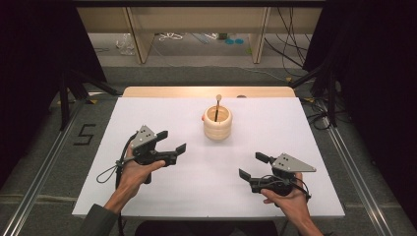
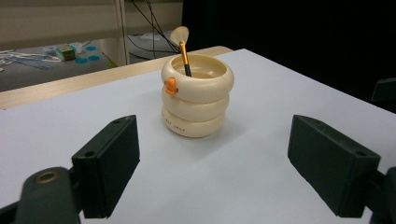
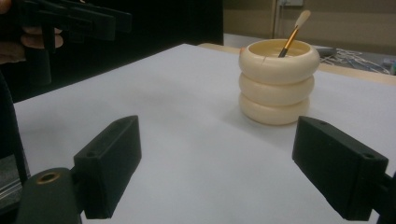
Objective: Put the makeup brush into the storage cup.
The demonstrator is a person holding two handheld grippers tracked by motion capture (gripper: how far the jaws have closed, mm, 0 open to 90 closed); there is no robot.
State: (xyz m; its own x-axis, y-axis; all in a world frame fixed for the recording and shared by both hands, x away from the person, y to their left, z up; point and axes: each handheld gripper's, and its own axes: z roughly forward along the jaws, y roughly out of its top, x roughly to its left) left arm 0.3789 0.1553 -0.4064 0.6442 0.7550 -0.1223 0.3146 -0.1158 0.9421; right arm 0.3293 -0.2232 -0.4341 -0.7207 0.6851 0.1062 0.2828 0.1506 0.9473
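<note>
A cream holder (image 1: pixel 217 123) shaped like three stacked rings stands upright near the middle of the white table (image 1: pixel 162 191). A makeup brush (image 1: pixel 217 107) with an orange-and-black handle leans inside it, bristles up. The holder (image 2: pixel 197 95) carries a small orange figure on its rim, and the brush (image 2: pixel 182 46) pokes out above. My left gripper (image 1: pixel 173 140) hovers open to the left of the holder, jaws empty. My right gripper (image 1: pixel 253 165) stands open at the front right, also empty. From the right gripper view the holder (image 3: pixel 279 81) and brush (image 3: pixel 294 32) lie ahead.
A wooden strip (image 1: pixel 206 91) runs along the table's far edge. Beyond it are wooden legs, cables and small items on the floor. Dark curtains flank both sides. The other gripper (image 3: pixel 70 21) and a hand show at the upper left of the right gripper view.
</note>
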